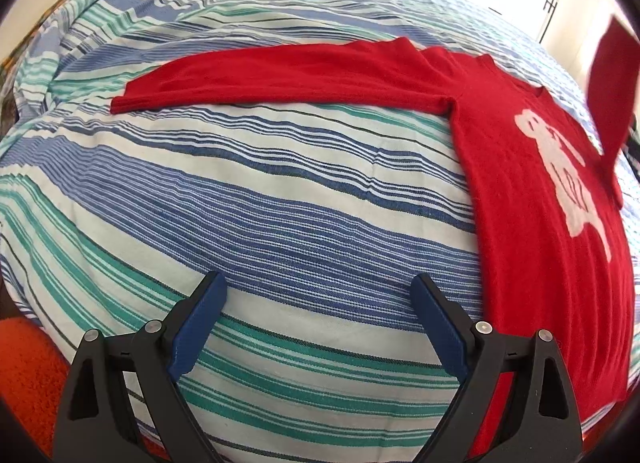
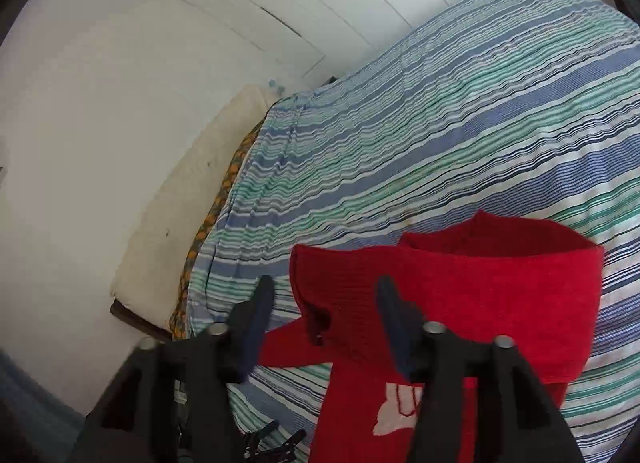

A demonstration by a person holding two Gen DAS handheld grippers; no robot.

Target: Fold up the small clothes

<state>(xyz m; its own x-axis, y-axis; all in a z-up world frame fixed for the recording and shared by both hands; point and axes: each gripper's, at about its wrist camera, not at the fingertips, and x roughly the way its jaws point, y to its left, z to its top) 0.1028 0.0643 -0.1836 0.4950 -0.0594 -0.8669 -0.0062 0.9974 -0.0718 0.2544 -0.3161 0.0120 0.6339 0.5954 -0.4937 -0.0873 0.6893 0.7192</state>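
A bed under a striped cover [image 1: 248, 191] fills both views, with white walls and doors beyond it. The left gripper [image 1: 316, 321] hangs over bare stripes, its jaws wide apart and empty, open cover ahead of them. Ahead and to their right lies the red sweater [image 1: 532, 199], one sleeve [image 1: 280, 75] stretched flat across the cover. The right gripper [image 2: 326, 323] has its jaws spread wide, nothing pinched; the other sleeve's cuff [image 2: 320, 283] sits loose between them, the bed's edge off to their left.
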